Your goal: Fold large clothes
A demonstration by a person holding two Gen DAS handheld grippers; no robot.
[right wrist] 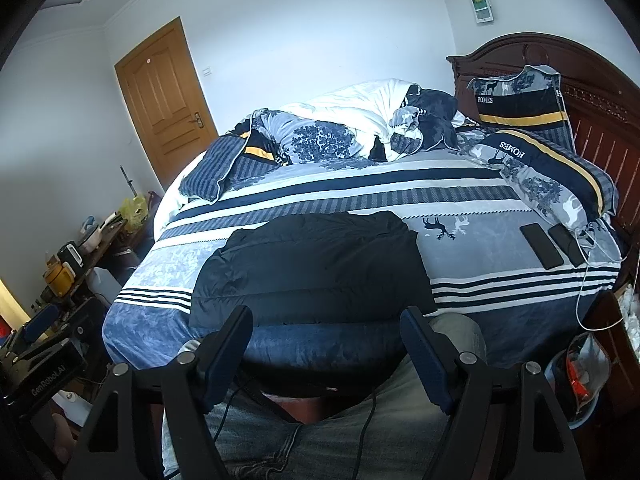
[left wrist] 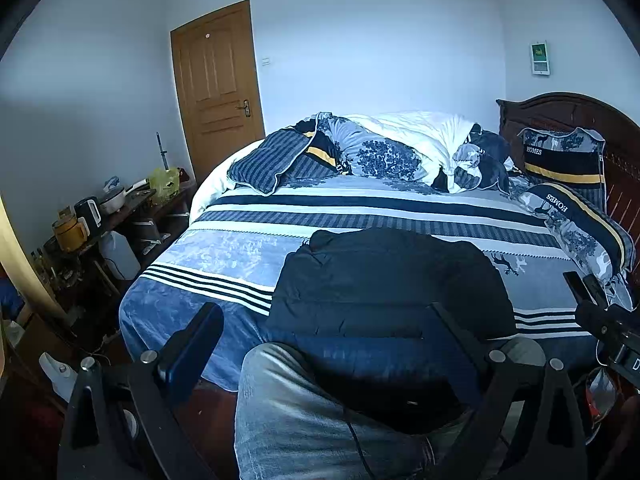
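Both grippers, left (left wrist: 320, 344) and right (right wrist: 326, 344), fingers wide, empty; black jacket (right wrist: 312, 264) looks soft, bulky, slippery: grip hem corners.

Black claw (right wrist: 326, 354), navy pads (right wrist: 426, 360), silver screws (right wrist: 467, 357)

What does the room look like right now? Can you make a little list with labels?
jacket: black, folded, lying flat near the bed's front edge
bed: striped blue sheet
duvet: bunched at the far side
pillows: two marked HOMES, by the headboard
phones: two, dark, on the sheet right of the jacket
left tongs: open, holding nothing
right tongs: open, holding nothing
door: brown, shut
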